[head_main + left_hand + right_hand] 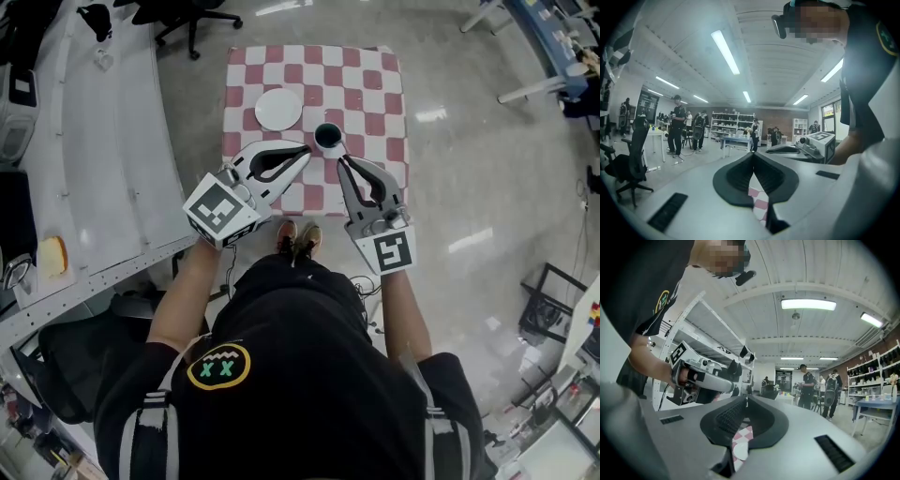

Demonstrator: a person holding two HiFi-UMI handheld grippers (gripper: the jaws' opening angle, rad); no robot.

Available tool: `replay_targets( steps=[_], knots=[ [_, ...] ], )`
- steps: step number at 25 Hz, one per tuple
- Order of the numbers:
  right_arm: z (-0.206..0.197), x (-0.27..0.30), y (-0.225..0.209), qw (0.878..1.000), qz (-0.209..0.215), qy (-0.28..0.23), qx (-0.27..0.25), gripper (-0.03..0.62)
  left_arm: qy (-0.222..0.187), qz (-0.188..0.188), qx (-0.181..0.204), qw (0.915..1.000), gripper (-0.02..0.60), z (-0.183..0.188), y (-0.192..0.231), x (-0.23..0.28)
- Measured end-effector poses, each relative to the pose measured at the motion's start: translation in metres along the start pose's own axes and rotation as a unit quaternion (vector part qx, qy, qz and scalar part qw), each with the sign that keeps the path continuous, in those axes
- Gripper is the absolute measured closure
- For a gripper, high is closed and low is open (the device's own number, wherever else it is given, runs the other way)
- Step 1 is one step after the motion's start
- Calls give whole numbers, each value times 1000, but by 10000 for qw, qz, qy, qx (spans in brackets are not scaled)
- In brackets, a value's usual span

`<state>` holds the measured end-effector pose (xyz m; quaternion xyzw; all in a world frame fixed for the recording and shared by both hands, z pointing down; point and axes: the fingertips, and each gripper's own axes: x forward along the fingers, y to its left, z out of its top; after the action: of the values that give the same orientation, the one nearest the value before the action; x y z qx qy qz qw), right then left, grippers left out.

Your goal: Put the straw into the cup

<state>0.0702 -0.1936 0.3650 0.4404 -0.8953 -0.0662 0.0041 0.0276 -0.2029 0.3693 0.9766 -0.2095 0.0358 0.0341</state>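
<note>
Just beyond the tip of the left hand-held gripper (307,151) and the tip of the right hand-held gripper (341,160), in the gap between them, the dark cup (329,137) stands upright on the checked bench (380,94). Both grippers point level, each with its jaws pressed together and nothing pinched. No view shows the straw: neither gripper carries it, and I cannot tell whether it already stands in the cup. A white disc (278,109) lies further out, beyond the left one's tip. By my reading neither hand is clearly nearer the cup
</note>
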Motion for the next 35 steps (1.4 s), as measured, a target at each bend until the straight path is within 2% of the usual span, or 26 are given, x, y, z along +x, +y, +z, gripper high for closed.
replay_targets(
  steps=[2, 21, 35],
  knots=[
    [3, -2, 4, 10000, 22, 1, -9, 572, -7, -9, -14, 10000, 565, 0, -2, -2],
    [7, -10, 14, 9997, 82, 211, -30, 574, 11, -121, -17, 9999, 565, 2, -17, -4],
    [10, -11, 13, 9999, 64, 149, -23, 574, 10, -142, -27, 9999, 565, 2, -24, -4]
  ],
)
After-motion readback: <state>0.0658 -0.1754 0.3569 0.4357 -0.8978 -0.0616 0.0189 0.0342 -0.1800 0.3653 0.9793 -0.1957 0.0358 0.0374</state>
